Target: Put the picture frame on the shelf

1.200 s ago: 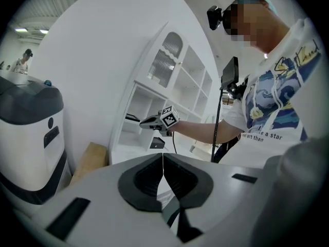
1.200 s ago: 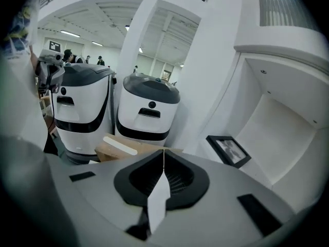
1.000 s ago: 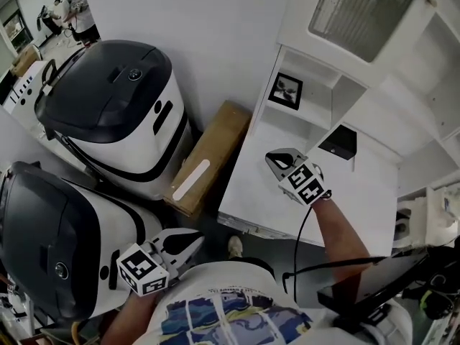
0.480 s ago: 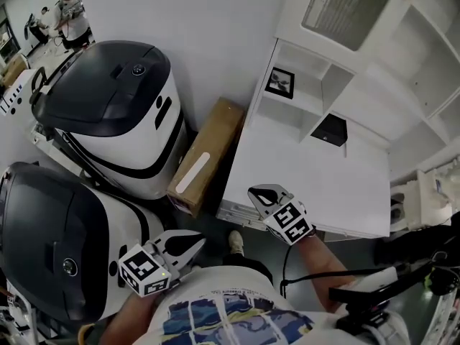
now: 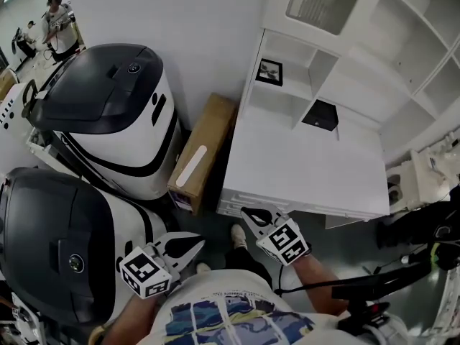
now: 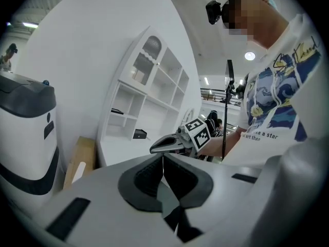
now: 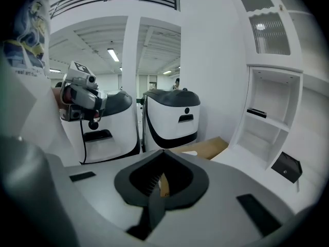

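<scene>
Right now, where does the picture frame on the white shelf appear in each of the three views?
Head view: the picture frame is at top centre, in the left compartment of the white shelf.
Left gripper view: a small dark shape, left of centre, in a shelf compartment.
Right gripper view: a thin dark shape, at the right, in the open compartment.
Shared landmark: the cardboard box leaning beside the shelf.

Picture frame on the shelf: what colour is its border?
Black; picture frame clearest in head view.
</scene>
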### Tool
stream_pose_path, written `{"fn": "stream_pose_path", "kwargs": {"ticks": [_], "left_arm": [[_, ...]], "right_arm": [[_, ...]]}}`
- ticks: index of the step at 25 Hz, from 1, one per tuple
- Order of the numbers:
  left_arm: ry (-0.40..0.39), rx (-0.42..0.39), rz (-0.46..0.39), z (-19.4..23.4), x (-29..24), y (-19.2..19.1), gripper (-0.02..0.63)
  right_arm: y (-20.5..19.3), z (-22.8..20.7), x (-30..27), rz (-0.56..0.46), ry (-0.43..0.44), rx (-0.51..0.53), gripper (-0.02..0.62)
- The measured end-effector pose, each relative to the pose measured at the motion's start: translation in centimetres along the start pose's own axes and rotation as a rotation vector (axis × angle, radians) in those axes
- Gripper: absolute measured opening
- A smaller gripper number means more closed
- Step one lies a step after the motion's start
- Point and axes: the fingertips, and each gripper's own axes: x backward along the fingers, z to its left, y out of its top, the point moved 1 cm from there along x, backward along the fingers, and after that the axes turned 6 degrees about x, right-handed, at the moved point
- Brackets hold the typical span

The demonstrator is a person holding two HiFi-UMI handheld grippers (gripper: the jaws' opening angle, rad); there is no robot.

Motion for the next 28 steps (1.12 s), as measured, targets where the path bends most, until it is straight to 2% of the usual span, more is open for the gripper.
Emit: {"fn": "stream_pose_path", "kwargs": {"ticks": [7,11,28], "left_arm": [[-0.011,-0.007,0.001,-1.5,1.0,-1.0,0.014],[-0.013,-0.010,-0.006,-2.4,1.9,-1.8,0.014],[-0.001,-0.002,-0.022,-3.0,4.0,-2.7,0.014]], "right_arm": [[-0.1,3.5,1.7,-0.024,0.004,-0.038,0.025],[0.1,5.1,2.2,-0.032,0.000,-0.020,0.025],[1.7,8.2,2.3,-0.049,0.033,-0.005,0.025]]}}
